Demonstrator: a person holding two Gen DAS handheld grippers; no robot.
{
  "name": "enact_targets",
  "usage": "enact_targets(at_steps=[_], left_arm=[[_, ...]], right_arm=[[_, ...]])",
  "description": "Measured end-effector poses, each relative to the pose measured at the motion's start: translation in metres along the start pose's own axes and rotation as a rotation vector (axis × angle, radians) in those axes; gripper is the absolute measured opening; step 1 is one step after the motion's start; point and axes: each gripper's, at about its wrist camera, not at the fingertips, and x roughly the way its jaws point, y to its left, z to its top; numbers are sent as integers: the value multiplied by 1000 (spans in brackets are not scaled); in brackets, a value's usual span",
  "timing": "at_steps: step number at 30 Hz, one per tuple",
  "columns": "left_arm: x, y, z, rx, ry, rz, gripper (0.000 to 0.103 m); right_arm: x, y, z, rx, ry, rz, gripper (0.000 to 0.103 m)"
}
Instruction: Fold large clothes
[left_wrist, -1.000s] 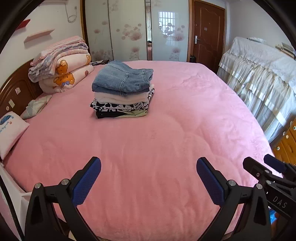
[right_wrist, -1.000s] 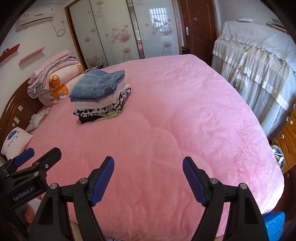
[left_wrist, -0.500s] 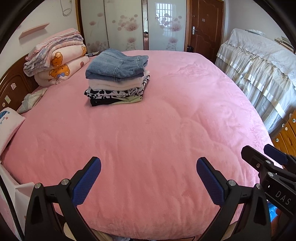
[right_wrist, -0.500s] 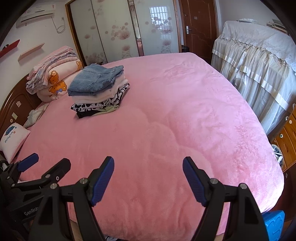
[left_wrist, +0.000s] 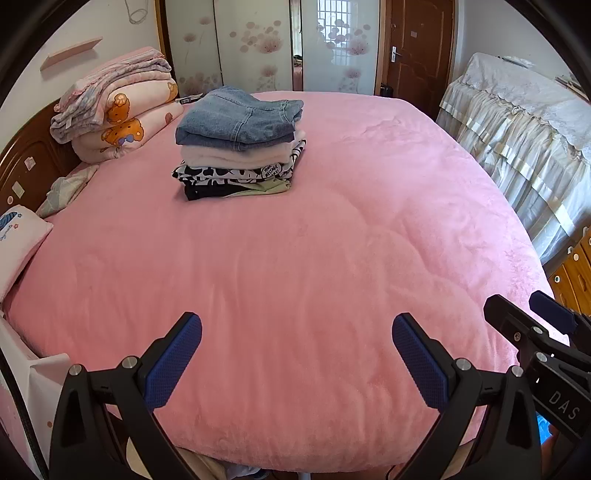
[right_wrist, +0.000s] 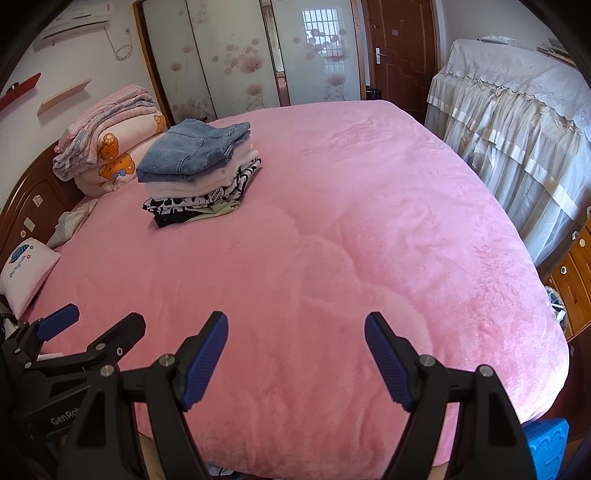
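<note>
A stack of folded clothes (left_wrist: 240, 147) (right_wrist: 199, 170) sits on the far left part of a pink bed (left_wrist: 295, 258) (right_wrist: 332, 240). Blue denim lies on top, over a pale pink piece, a black-and-white patterned one, and dark and green ones. My left gripper (left_wrist: 297, 332) hangs open above the near edge of the bed, nothing between its blue pads. My right gripper (right_wrist: 295, 332) is open too, beside the left one and also over the near edge. Each gripper shows at the side of the other's view. Both are far from the stack.
Folded pink quilts (left_wrist: 118, 107) lie by the wooden headboard (left_wrist: 26, 162), with a small pillow (left_wrist: 18, 240) at the left edge. A lace-covered piece of furniture (right_wrist: 517, 110) stands to the right, wooden drawers (right_wrist: 572, 273) nearer. Wardrobe doors and a brown door (left_wrist: 417, 48) are behind.
The left wrist view has tipped a little, so the bed and stack sit differently in frame. Both grippers stay open and empty over the near edge.
</note>
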Motion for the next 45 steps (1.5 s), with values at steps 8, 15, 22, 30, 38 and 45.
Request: enact_targets(at_steps=[8, 15, 22, 30, 38, 45], left_arm=[[2, 1, 0, -4, 12, 4, 102], [3, 3, 1, -7, 15, 6, 102], [3, 4, -1, -11, 23, 8, 102], [5, 6, -1, -16, 36, 5, 102], [5, 4, -1, -16, 39, 7, 102], [5, 4, -1, -16, 40, 8, 102]], right_arm=[[2, -1, -1, 9, 8, 2, 77], [3, -1, -1, 9, 8, 5, 77], [5, -1, -2, 11, 12, 10, 77], [4, 2, -4, 6, 9, 23, 77], [4, 2, -5, 11, 10, 26, 77], [5, 2, -6, 11, 10, 28, 77]])
